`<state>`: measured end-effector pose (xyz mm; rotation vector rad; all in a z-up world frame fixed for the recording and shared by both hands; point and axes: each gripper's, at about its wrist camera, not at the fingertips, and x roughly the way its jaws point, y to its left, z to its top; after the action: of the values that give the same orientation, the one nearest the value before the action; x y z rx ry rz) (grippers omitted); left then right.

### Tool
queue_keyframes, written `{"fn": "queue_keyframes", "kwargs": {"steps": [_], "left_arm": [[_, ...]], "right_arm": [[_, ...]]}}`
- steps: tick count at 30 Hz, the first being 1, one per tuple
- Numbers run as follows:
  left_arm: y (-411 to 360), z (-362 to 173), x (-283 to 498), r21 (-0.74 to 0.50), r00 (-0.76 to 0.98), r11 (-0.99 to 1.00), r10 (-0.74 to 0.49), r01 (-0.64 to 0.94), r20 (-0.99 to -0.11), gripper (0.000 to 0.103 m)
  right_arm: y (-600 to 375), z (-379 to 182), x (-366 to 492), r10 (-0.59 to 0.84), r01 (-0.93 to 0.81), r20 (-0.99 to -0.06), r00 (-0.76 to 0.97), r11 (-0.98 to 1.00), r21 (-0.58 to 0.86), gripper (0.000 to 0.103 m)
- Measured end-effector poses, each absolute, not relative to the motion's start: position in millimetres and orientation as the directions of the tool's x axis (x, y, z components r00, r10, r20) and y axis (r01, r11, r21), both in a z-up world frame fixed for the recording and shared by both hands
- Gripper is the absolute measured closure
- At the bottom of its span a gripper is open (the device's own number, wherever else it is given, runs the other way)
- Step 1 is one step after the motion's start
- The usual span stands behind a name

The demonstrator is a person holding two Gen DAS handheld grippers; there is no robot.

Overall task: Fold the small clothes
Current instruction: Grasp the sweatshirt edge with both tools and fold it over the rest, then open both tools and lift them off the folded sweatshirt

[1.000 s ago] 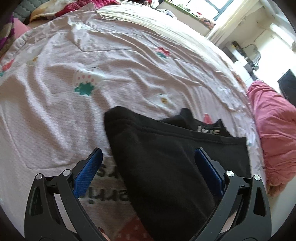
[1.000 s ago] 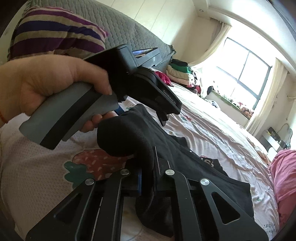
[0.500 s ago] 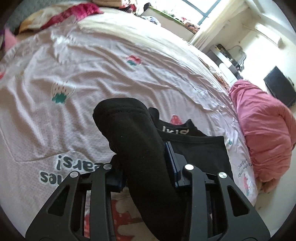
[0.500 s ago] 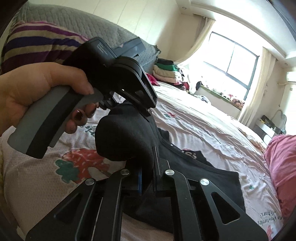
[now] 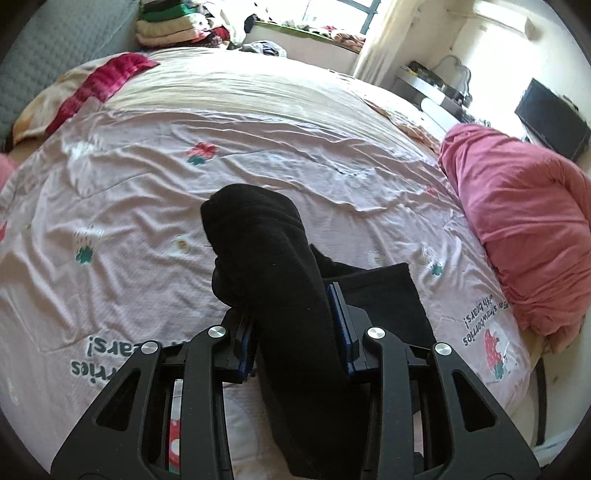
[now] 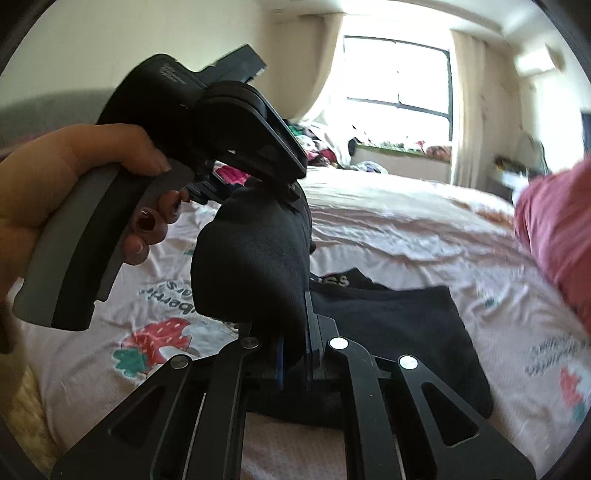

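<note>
A black garment (image 5: 280, 295) lies on the pink strawberry-print bedsheet (image 5: 184, 122), and one edge of it is lifted into a thick fold. My left gripper (image 5: 293, 325) is shut on that fold, its blue pads pressing both sides. My right gripper (image 6: 295, 343) is shut on the same raised fold (image 6: 255, 266) a little way along. The rest of the black garment (image 6: 399, 332) stays flat on the sheet, with white lettering at its waistband. In the right wrist view a hand (image 6: 74, 173) holds the left gripper's handle just beyond the fold.
A heap of pink-red cloth (image 5: 517, 229) sits at the bed's right edge. Folded clothes (image 5: 173, 22) are stacked by the grey headboard, with a red-striped pillow (image 5: 96, 85) in front. Wide bedsheet stretches beyond the garment toward the window (image 6: 399, 85).
My left gripper went from wide open over the garment to shut on its edge. Both grippers then rose and swung, lifting the black fold off the sheet.
</note>
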<state>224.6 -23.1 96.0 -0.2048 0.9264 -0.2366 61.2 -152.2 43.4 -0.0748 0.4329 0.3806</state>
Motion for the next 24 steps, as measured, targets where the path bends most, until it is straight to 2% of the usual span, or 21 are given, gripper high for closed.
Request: {"fn": "queue_keyframes", "kwargs": {"steps": [10,24], "left_arm": [[-72,95,235,-0.208,0.551,0.969,-0.247,0.134,-0.797,0.077],[-138,66,255,-0.154,0.476,0.975,-0.212,0.159,-0.853,0.076]], "right_arm": [[-190,38,70,0.360,-0.327,-0.437,0.825,0.933,0.150,0.097],[-237,13,84,0.399,-0.251,-0.512,0.761,0.909,0.334,0.097]]}}
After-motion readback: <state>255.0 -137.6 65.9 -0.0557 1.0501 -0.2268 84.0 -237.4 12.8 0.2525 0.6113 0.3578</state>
